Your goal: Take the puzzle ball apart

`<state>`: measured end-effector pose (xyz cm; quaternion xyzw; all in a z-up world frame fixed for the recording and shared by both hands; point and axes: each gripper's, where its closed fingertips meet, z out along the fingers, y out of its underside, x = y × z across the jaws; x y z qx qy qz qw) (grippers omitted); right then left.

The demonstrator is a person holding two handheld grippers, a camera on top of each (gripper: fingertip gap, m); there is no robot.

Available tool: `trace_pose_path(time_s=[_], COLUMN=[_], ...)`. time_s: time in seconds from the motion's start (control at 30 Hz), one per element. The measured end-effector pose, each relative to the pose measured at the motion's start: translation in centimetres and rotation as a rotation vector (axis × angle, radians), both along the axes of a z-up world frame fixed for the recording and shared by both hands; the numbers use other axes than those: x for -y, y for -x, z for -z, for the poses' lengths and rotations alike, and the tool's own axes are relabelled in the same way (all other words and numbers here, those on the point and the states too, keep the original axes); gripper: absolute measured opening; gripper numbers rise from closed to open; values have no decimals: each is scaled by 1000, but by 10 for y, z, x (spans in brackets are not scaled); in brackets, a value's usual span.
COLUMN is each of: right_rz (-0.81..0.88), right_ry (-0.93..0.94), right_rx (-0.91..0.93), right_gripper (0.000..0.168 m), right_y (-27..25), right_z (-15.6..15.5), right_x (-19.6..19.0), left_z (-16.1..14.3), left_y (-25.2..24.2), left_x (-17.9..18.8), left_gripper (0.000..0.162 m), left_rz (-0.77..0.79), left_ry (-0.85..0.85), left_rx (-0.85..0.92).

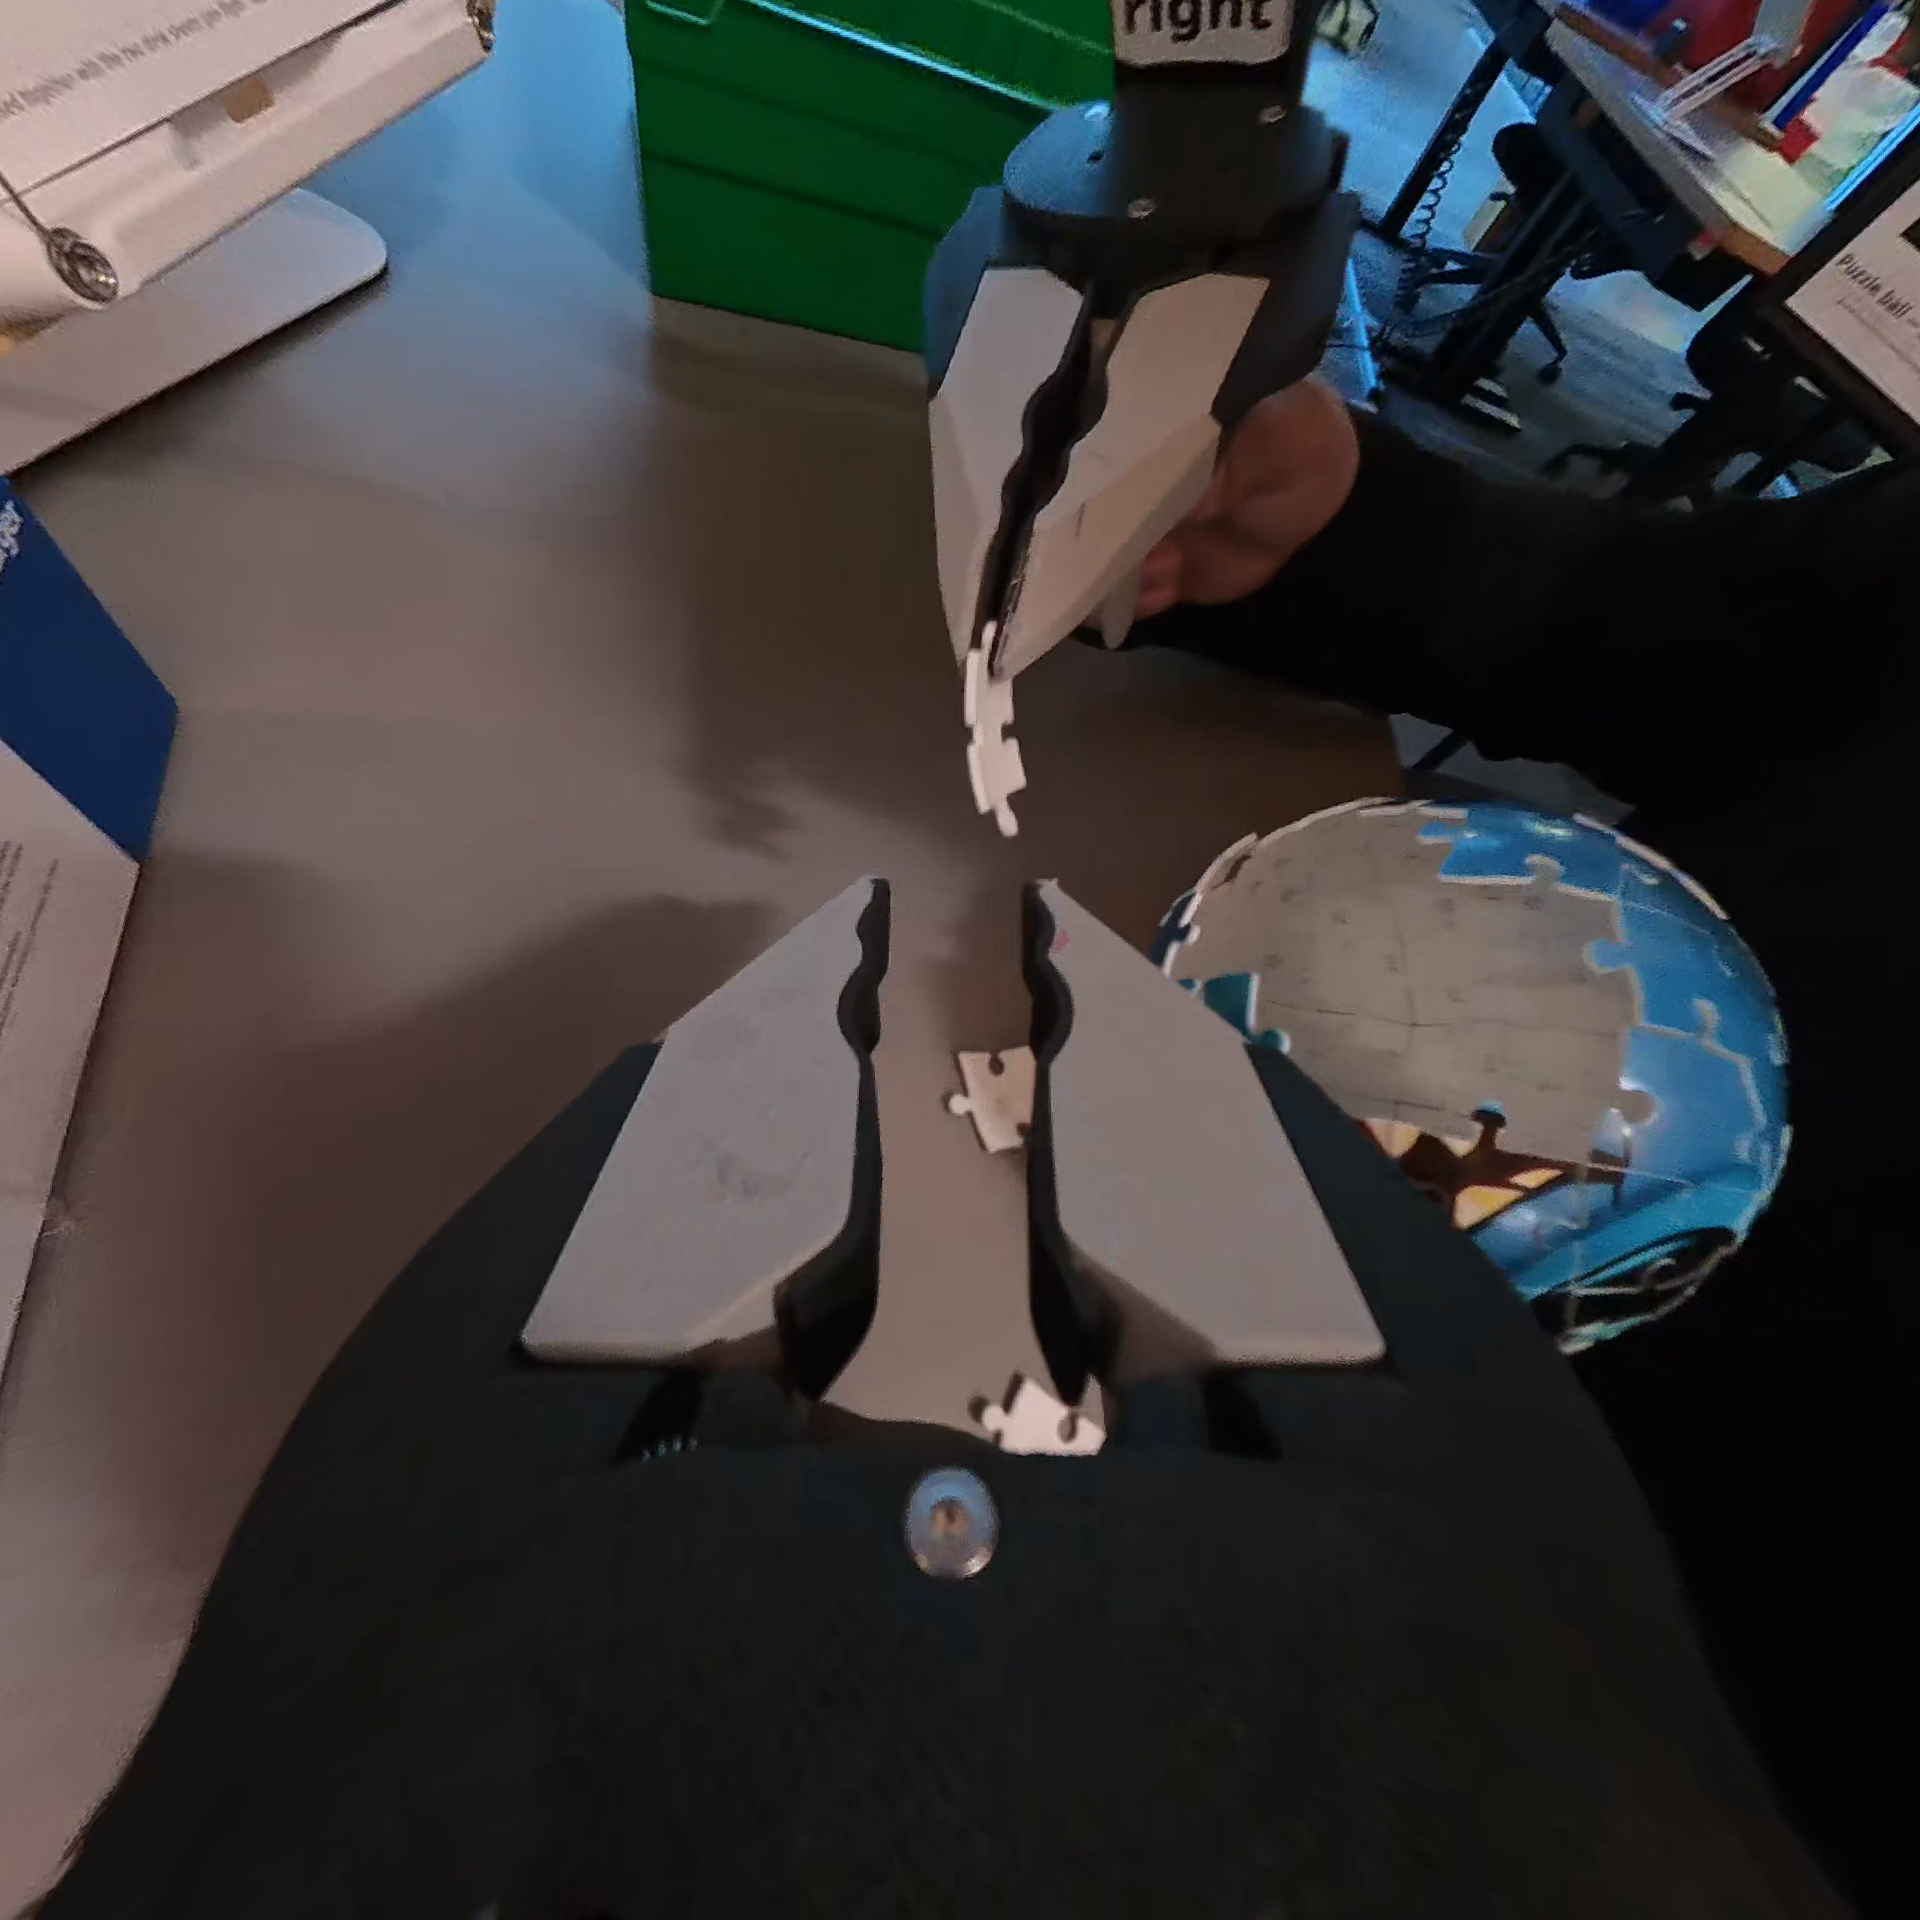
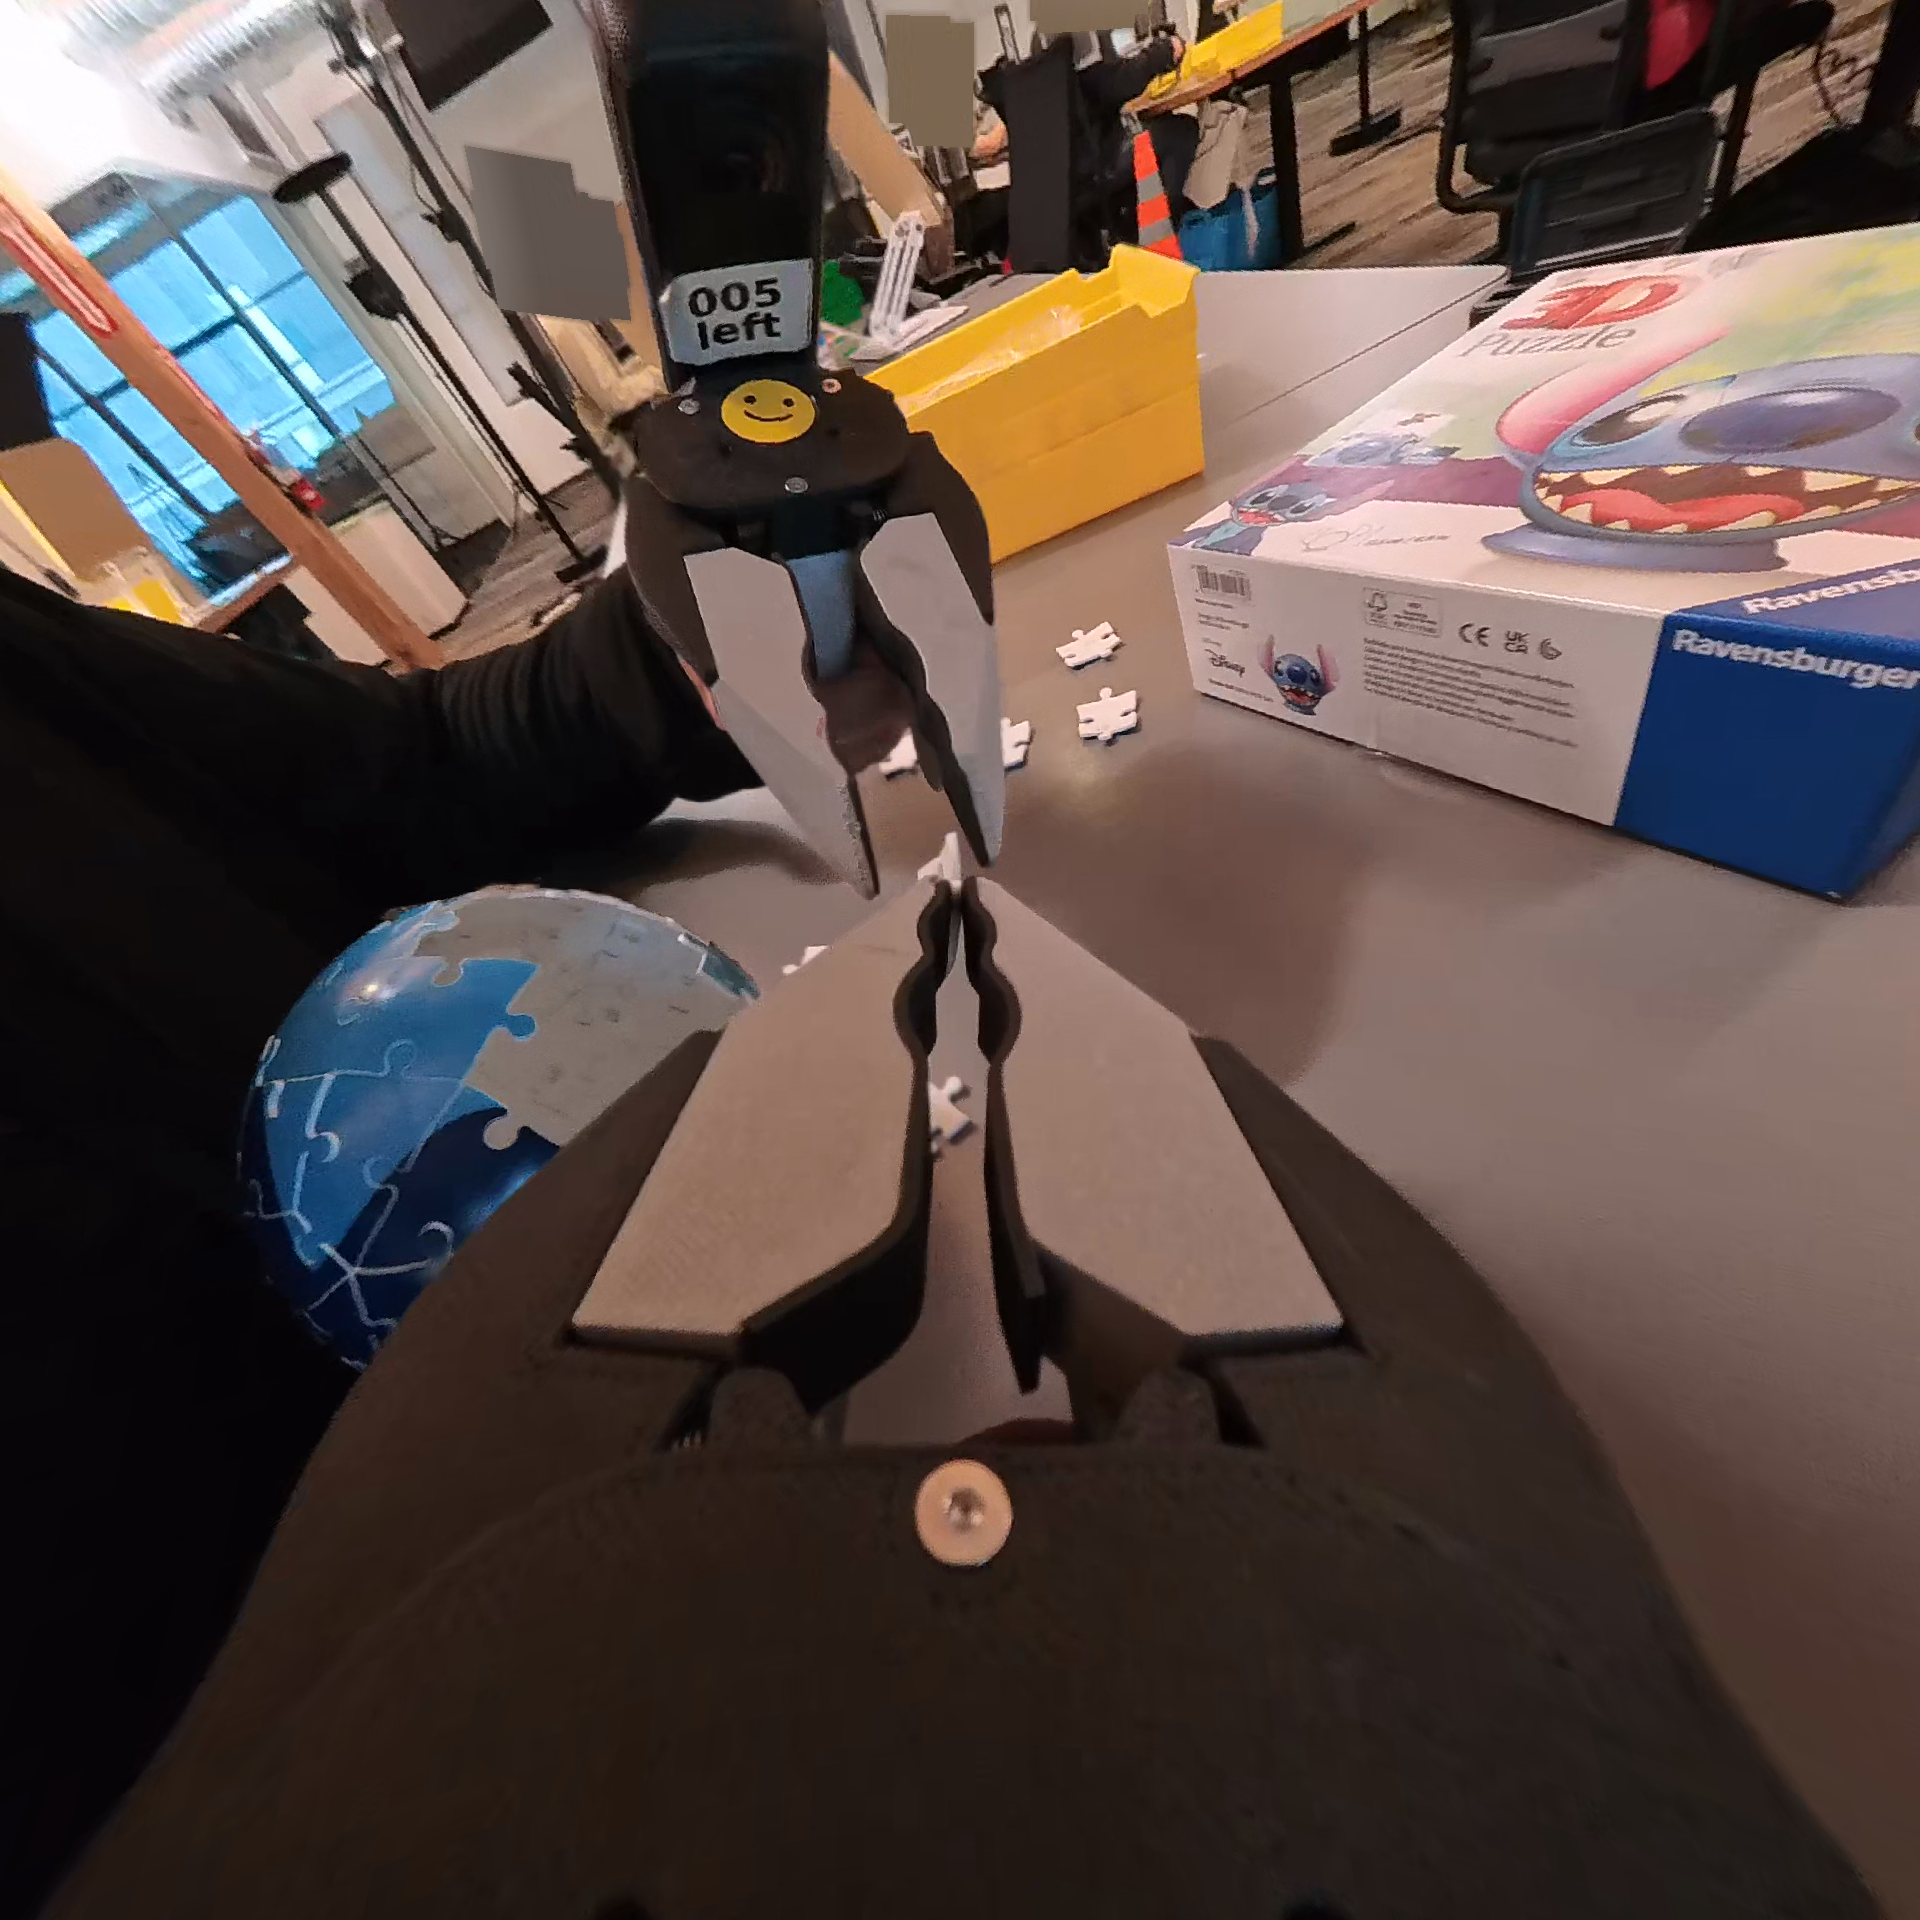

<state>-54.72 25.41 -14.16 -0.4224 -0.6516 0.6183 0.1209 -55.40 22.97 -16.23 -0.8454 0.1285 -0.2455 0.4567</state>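
The puzzle ball (image 1: 1507, 1039), blue outside with its white inner side showing where pieces are gone, lies on the grey table (image 1: 468, 623) by a person's dark sleeve; it also shows in the right wrist view (image 2: 416, 1091). My right gripper (image 1: 997, 649) is shut on two joined white puzzle pieces (image 1: 992, 743) and holds them above the table. In its own view the right gripper (image 2: 958, 899) has its jaws together, with a bit of the piece (image 2: 948, 857) past the tips. My left gripper (image 1: 956, 904) is open and empty just below the pieces, and it also shows opposite (image 2: 925, 868).
Loose white pieces (image 1: 992, 1112) (image 2: 1110, 715) lie on the table under and behind the grippers. The puzzle box (image 2: 1558, 623) lies at the right, a yellow bin (image 2: 1060, 416) behind it. A green bin (image 1: 831, 156) stands at the back, with a white stand (image 1: 208, 239) beside it. One gripper's finger ends stand about 4 cm off the other's.
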Motion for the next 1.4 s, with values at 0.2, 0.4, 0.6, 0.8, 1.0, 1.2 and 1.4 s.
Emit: trace_pose_path(time_s=[0.2,0.4,0.6,0.8,1.0,1.2,1.4], right_rz=[-24,-8,-40,-28,-45,-84,-72], right_ry=[21,46,52,60,68,-72,-215], right_rx=[7,4,31,38,38,48,-4], right_gripper=[0,0,0,4,12,1,0], right_y=[-7,-19,-32,-35,-36,-36,-41], right_z=[1,0,6,2,-3,9,7], right_x=[8,12,19,12,17,36,39], left_z=[-3,-9,-11,-9,-12,-6,-11], left_y=[-17,-25,-33,-31,-34,-42,-49], left_x=[-6,-1,5,7,10,15,17], left_gripper=[9,0,0,0,0,0,0], left_rz=[13,53,96,91,103,137,153], left_ry=[-39,-64,-54,-37,-37,-22,-40], left_rx=[1,-32,-23,-4,-26,-169,-251])
